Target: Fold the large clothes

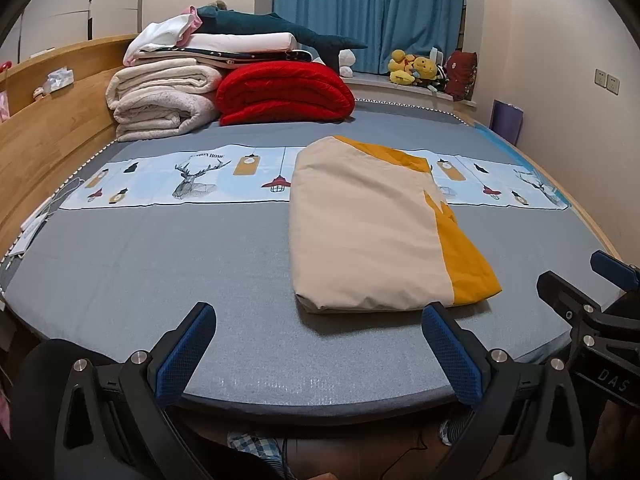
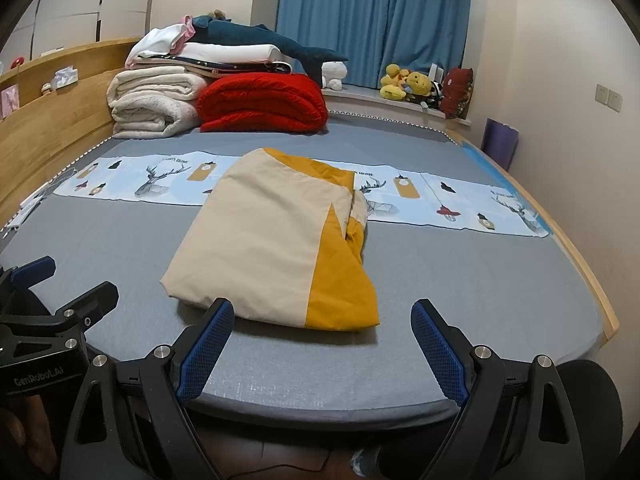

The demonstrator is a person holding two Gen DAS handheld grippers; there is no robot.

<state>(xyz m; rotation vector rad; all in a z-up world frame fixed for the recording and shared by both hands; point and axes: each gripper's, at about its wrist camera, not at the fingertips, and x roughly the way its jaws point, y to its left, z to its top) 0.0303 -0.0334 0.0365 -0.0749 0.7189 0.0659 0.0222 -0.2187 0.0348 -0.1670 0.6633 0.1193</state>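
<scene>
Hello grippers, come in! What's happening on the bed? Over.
Left gripper and right gripper open, empty. Beige and yellow cloth lies folded on bed. Nothing in the way.

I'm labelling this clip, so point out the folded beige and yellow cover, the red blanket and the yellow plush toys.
folded beige and yellow cover [image 2: 256,240], right wrist view, beige top panel.
red blanket [image 1: 284,92], left wrist view, front of roll.
yellow plush toys [image 1: 412,67], left wrist view, middle of the pile.

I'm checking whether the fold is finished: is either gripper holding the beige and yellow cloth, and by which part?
Nothing is held. The left gripper and right gripper are both open and empty, short of the folded cloth lying on the bed.
</scene>
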